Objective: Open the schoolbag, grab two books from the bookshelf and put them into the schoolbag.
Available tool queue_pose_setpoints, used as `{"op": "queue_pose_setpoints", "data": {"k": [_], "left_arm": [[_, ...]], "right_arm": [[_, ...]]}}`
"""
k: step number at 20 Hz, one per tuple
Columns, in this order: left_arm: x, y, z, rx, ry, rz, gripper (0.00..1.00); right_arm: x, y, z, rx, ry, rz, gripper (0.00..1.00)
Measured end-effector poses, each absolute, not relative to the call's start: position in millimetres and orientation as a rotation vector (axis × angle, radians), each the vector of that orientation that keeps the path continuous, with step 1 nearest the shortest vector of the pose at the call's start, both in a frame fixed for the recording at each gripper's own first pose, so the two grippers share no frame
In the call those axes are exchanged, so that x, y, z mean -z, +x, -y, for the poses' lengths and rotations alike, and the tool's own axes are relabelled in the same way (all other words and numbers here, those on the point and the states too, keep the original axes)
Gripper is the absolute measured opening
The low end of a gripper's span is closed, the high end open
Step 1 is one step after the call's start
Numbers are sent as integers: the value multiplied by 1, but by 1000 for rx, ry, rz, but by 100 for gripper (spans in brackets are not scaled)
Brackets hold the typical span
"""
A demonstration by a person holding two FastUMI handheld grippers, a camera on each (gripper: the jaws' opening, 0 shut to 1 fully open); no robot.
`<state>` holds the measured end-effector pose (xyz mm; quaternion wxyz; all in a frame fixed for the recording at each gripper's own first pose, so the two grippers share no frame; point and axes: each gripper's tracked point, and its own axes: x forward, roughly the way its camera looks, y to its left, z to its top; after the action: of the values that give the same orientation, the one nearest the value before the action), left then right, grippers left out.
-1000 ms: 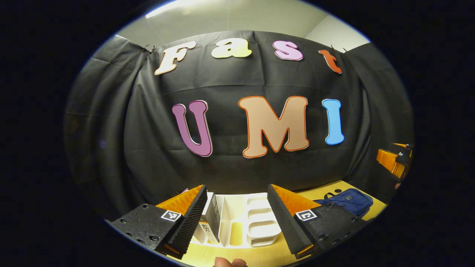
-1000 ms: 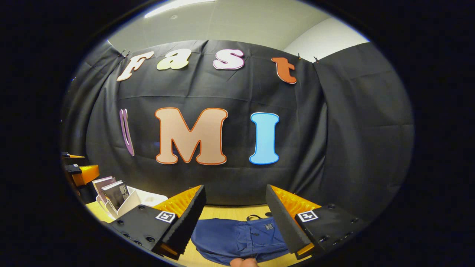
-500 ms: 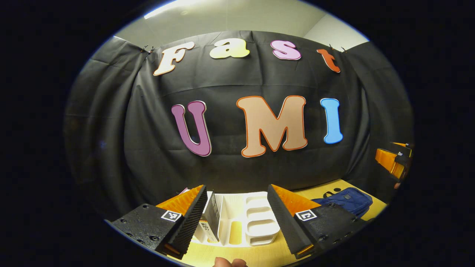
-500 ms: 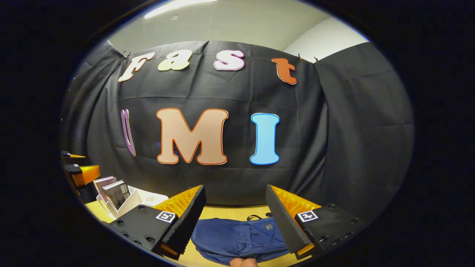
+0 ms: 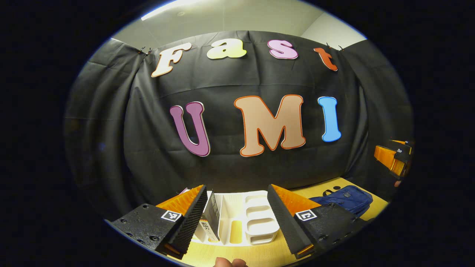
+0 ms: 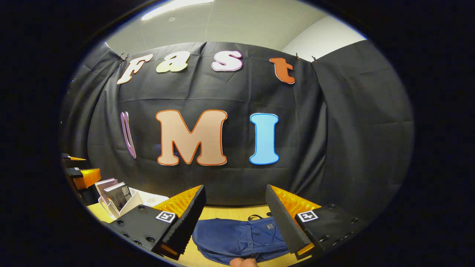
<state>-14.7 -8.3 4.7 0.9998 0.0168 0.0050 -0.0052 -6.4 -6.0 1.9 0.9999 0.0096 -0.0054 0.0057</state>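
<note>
**Grippers raised, bag not yet opened**

Grippers first. Left gripper (image 5: 237, 211): jaws spread wide, nothing between them, held above the table (image 5: 259, 255). Right gripper (image 6: 235, 213): likewise wide apart and empty. A fingertip of the holding hand (image 6: 243, 262) shows at the bottom edge of the right gripper view.

Beyond the left gripper's fingers stands the white bookshelf (image 5: 245, 218), with a dark book (image 5: 211, 220) upright in its left compartment; the right-hand compartments look bare. In the right gripper view the same shelf sits at far left with at least two books (image 6: 115, 193) leaning in it. Beyond the right gripper's fingers lies the blue schoolbag (image 6: 237, 239), flat on the table, handle toward the back wall. The bag is well to the right of the shelf.

Progress, as judged: nothing done. The bag appears closed, though the zip is too small to read with certainty. The books are on the shelf. Left to do: open the bag, take two books, load them.

Change against the frames from a second ago: very slight. Both views have drifted a little, the left gripper view rotating marginally so the wall sits further left in it. Bag, shelf and books unmoved; jaw gaps unchanged.
</note>
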Motion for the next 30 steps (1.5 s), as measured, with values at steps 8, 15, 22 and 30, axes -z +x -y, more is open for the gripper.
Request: {"op": "queue_pose_setpoints", "data": {"k": [8,15,22,30], "left_arm": [[-1,-22,4,1,57,-20,95],[2,-24,-8,-22,53,-36,95],[3,-29,-32,-76,48,-55,95],[6,-37,-43,-110,14,-87,95]], "right_arm": [[17,-1,-2,-57,-100,-20,100],[86,4,-18,-159,-455,-72,100],[201,1,-31,-305,-820,-176,97],[323,2,-44,-525,-1154,-253,88]]}}
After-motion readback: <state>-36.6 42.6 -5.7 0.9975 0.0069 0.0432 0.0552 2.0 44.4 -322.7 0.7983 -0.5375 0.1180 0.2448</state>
